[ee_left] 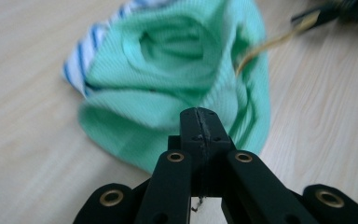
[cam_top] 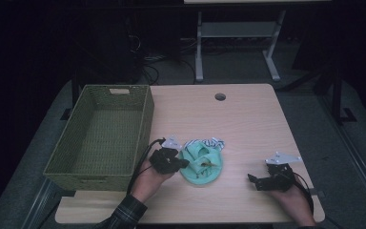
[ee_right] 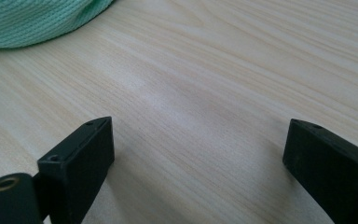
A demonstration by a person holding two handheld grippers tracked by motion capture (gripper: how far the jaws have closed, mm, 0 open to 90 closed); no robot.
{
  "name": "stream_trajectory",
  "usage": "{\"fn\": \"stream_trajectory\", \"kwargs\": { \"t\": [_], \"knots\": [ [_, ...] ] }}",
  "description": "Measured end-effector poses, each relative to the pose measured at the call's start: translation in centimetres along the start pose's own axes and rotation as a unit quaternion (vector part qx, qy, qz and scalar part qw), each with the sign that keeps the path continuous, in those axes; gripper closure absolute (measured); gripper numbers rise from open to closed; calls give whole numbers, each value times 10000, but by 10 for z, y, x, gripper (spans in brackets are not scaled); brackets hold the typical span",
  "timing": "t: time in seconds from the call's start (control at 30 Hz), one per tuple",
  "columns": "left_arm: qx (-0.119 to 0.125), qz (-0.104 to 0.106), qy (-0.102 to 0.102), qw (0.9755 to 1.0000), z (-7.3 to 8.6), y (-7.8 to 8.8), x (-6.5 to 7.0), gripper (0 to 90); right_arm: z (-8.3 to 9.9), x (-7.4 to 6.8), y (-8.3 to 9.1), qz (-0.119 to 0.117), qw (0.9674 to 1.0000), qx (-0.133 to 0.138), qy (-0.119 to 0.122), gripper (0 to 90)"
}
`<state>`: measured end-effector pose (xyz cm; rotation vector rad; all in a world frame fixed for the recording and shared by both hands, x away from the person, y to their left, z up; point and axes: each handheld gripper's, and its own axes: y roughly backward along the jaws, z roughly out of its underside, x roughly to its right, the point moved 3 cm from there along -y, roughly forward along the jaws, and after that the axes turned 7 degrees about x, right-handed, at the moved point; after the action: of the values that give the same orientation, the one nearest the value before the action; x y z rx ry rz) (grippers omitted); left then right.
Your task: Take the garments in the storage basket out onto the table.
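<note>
Green garment [cam_top: 201,163] lies bunched on the table [cam_top: 248,119], just right of the woven basket [cam_top: 102,136], with a blue-and-white striped cloth [cam_top: 213,142] peeking out at its far edge. The left gripper [cam_top: 177,163] sits at the garment's near-basket edge, jaws pressed together; whether fabric is pinched between them I cannot tell. The right gripper [cam_top: 255,181] rests well apart on the garment's other side, jaws spread wide over bare wood. The basket holds nothing, so the moving seems barely begun.
</note>
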<state>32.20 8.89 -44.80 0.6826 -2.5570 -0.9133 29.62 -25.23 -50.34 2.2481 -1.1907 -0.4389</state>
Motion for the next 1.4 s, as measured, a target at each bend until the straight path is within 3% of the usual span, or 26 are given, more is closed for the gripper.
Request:
{"fn": "stream_trajectory", "kwargs": {
  "t": [0.2,0.37,0.5,1.0,1.2,1.4],
  "knots": [
    [-288,-199,-99,9993,10,-13,-4,894,-3,-2,1,-17,9999,-97,84,138],
    [-425,-224,-96,9988,15,-20,-10,891,-12,-6,-2,-129,9998,-148,106,159],
    [-537,-208,-154,9982,17,-25,-9,882,-23,-8,-4,-255,9996,-25,80,220],
    [-576,-298,-248,9976,17,-26,-5,878,-66,-22,-23,-984,9949,179,119,525],
    [-582,-285,-222,9977,17,-26,-6,878,-80,-28,-33,-1277,9917,140,81,589],
    [-574,-274,-187,9978,17,-27,-6,878,-93,-29,-42,-1348,9907,143,108,629]
  ]
}}
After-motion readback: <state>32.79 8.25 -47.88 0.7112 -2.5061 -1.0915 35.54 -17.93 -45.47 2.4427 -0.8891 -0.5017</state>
